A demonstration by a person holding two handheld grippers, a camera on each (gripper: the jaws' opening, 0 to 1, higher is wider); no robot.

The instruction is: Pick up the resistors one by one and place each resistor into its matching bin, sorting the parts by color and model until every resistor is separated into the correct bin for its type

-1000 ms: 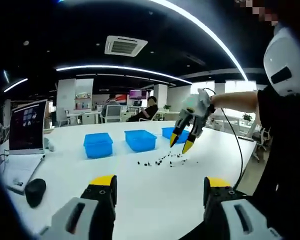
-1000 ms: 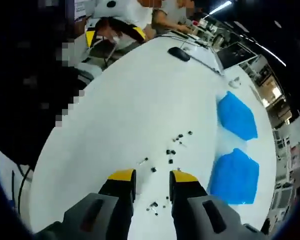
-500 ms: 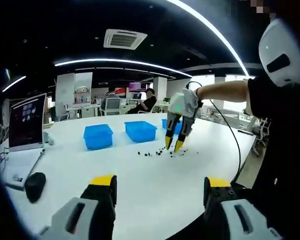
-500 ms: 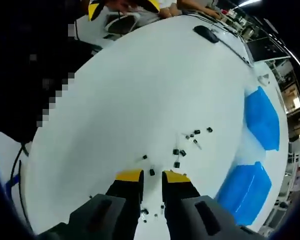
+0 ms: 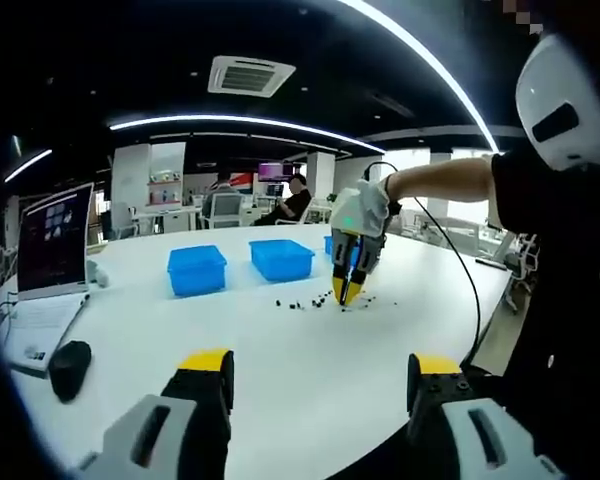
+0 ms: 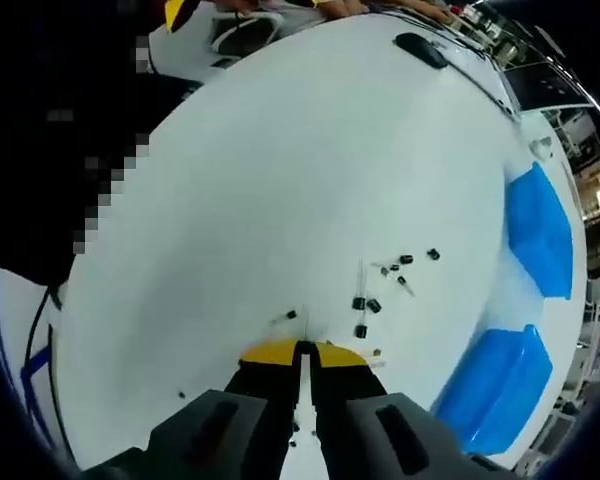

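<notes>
The left claw [image 5: 320, 372] hangs spread above the white tabletop [image 5: 280, 350], holding nothing. Farther out, the right claw [image 6: 302, 350] has its yellow tips pressed together down on the tabletop among the scattered resistors [image 6: 368, 305]; whether it pinches one cannot be told. Beyond the resistors stand blue bins [image 5: 197, 269].

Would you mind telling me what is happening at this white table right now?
A person is sorting small resistors scattered on the white table into blue bins. The right tongs are down at the edge of the pile with their yellow tips pressed together; whether a part is pinched between them cannot be seen. The left tongs wait open over bare table.
</notes>
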